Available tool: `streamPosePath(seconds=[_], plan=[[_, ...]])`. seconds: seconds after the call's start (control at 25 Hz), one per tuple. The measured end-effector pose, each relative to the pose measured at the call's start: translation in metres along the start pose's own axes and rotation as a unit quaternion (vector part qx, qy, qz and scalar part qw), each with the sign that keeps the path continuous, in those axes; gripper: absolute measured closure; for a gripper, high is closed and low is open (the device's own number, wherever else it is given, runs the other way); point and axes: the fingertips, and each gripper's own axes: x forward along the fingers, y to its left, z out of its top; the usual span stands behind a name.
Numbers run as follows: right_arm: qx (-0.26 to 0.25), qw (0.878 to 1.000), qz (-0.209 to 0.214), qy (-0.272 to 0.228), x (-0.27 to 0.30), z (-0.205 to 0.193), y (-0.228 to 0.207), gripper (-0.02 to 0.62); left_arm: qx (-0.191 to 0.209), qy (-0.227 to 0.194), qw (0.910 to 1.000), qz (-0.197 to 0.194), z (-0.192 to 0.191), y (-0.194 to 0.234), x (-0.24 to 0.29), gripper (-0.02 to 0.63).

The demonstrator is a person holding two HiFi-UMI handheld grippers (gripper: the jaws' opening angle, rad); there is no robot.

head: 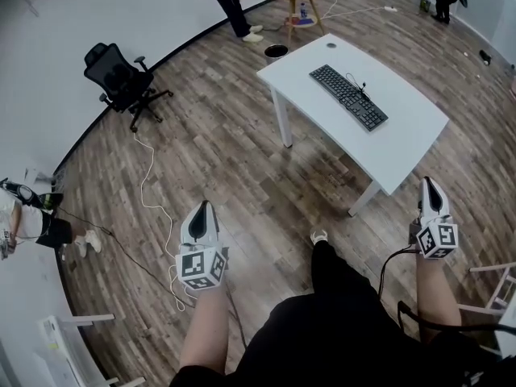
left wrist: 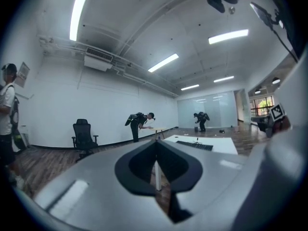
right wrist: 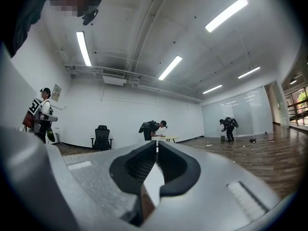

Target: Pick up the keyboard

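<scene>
We are holding left gripper (head: 201,208) and right gripper (head: 430,182) closed, empty, well short of the table (head: 403,143); next we are needing to near the keyboard (head: 348,97) and open.

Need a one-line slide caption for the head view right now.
Shut, empty left gripper and right gripper held short of the white table bearing the untouched black keyboard.

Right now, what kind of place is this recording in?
Probably a large, mostly bare office or lab hall: a white desk with a keyboard, a black office chair and long ceiling strip lights.
</scene>
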Motion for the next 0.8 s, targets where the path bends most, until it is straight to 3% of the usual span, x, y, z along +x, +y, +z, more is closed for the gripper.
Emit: streamPosePath(seconds=[0.32,0.8], plan=[[0.009,1.000,-0.014,0.000,0.068,-0.004,-0.018,0.592,0.002,0.015,0.9999,0.008,-0.001,0.023,0.057,0.605],[-0.016,0.999,-0.019,0.044,0.174,-0.025,-0.064,0.592,0.010,0.031,0.9994,0.013,0.022,0.036,0.182,0.604]])
